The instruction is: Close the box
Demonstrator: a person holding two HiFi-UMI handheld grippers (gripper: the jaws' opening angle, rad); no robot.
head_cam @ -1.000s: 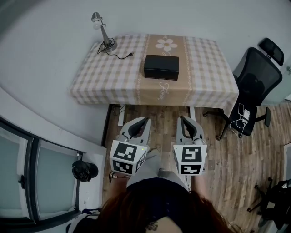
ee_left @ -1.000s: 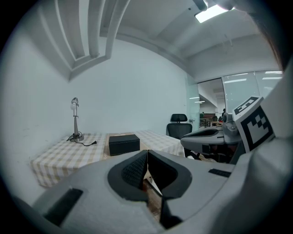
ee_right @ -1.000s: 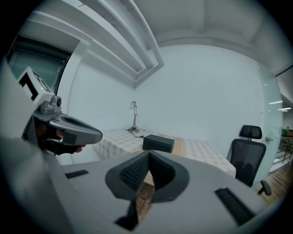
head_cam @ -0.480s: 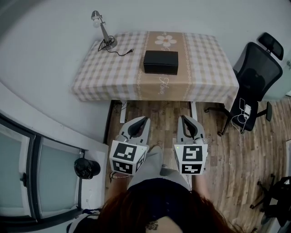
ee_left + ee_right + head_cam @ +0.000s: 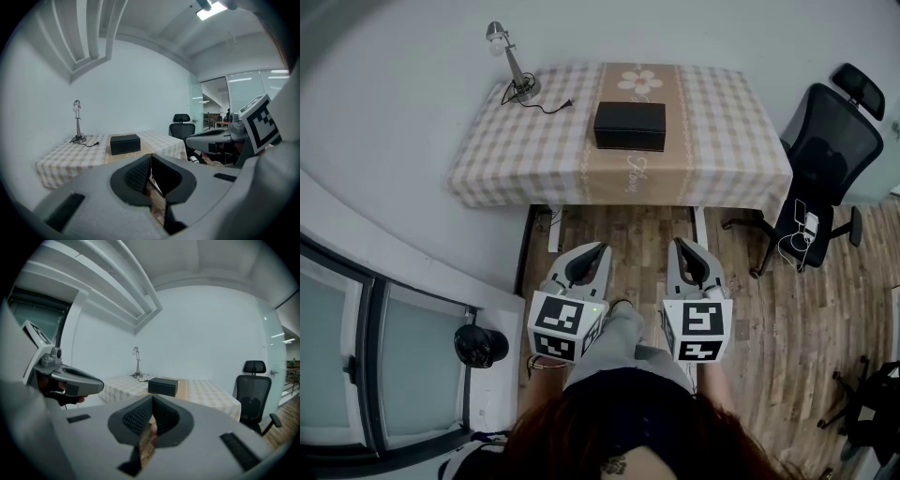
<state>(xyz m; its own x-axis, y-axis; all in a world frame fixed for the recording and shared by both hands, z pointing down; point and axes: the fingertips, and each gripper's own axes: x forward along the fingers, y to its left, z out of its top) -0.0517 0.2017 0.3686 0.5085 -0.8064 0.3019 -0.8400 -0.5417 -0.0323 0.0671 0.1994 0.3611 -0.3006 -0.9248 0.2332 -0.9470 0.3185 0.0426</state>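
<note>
Head view: a black box, its lid looking flat, sits on the checked tabletop near a lamp. The left hand-held gripper and right hand-held gripper hang over the wooden floor, well apart from the box.

Left gripper view: jaws pressed together, nothing between them.

Right gripper view: jaws together, empty.

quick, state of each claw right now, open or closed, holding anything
left claw: closed, jaws together, holding nothing
right claw: closed, jaws together, holding nothing
</note>
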